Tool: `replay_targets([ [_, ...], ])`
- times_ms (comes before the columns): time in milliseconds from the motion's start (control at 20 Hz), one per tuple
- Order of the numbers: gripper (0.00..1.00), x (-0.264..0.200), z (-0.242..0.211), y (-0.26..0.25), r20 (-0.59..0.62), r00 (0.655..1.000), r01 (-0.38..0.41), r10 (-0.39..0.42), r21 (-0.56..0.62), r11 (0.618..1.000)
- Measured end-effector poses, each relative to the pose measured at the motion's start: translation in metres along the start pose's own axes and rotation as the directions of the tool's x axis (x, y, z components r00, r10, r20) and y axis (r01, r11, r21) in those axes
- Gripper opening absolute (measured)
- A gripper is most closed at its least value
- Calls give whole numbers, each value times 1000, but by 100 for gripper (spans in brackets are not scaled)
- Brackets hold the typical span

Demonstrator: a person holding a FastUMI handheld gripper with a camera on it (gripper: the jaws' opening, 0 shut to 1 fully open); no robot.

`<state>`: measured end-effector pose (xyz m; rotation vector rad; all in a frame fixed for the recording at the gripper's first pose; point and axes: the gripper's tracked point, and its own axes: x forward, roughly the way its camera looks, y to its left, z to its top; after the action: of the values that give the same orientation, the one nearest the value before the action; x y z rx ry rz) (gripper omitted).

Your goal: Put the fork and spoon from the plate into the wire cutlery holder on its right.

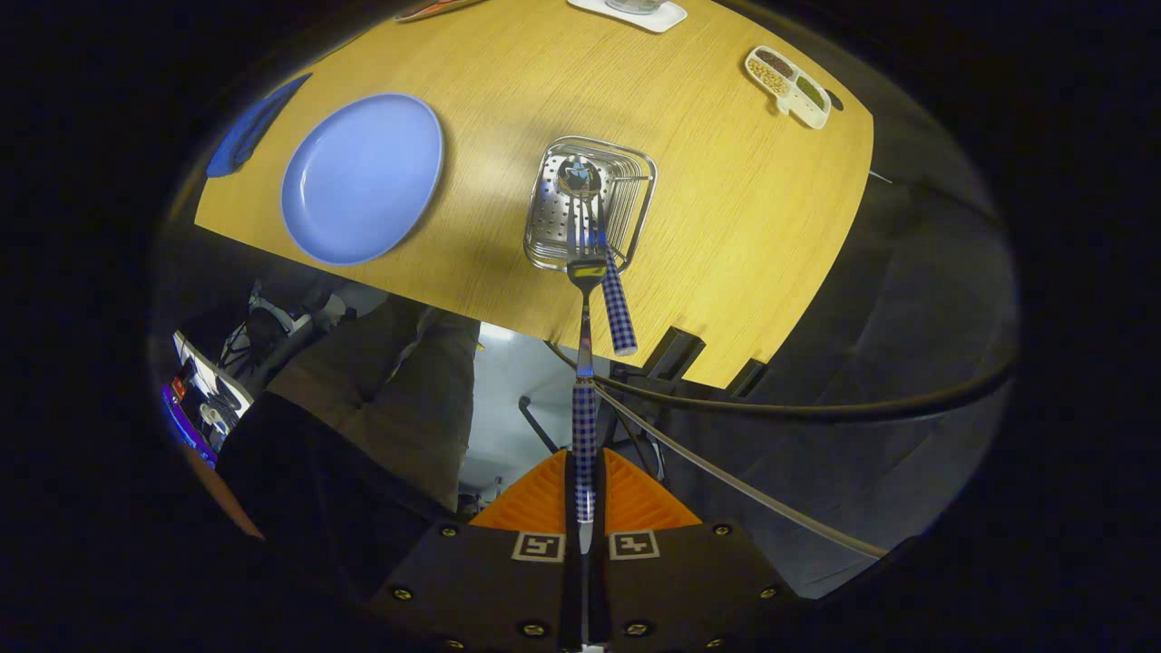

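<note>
My gripper (585, 476) is shut on the checked handle of the fork (585, 363), both fingers pressing on it. The fork points straight ahead, and its tines reach over the near rim of the wire cutlery holder (635, 195) on the wooden table. The spoon (617, 308) stands in the holder, bowl down on the perforated bottom, its checked handle leaning out over the near rim, just right of the fork's neck. The blue plate (363, 179) lies left of the holder with nothing on it.
Beyond the holder to the right sits a white divided dish (787, 86) of grains, with a white tray (635, 14) at the far edge. A blue cloth (245, 136) lies left of the plate. Below the table's near edge are a person's legs (363, 408) and cables (771, 404).
</note>
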<state>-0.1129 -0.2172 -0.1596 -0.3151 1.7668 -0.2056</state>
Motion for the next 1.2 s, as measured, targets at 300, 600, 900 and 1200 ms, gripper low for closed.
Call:
replay_targets([
  [300,4,8,20,-1,-130,991,-20,16,-29,999],
  [600,4,13,35,-1,-238,971,-36,23,-51,998],
  [900,3,22,59,-9,-290,956,-62,45,-52,997],
  [1200,3,26,77,-11,-306,950,-81,62,-51,995],
])
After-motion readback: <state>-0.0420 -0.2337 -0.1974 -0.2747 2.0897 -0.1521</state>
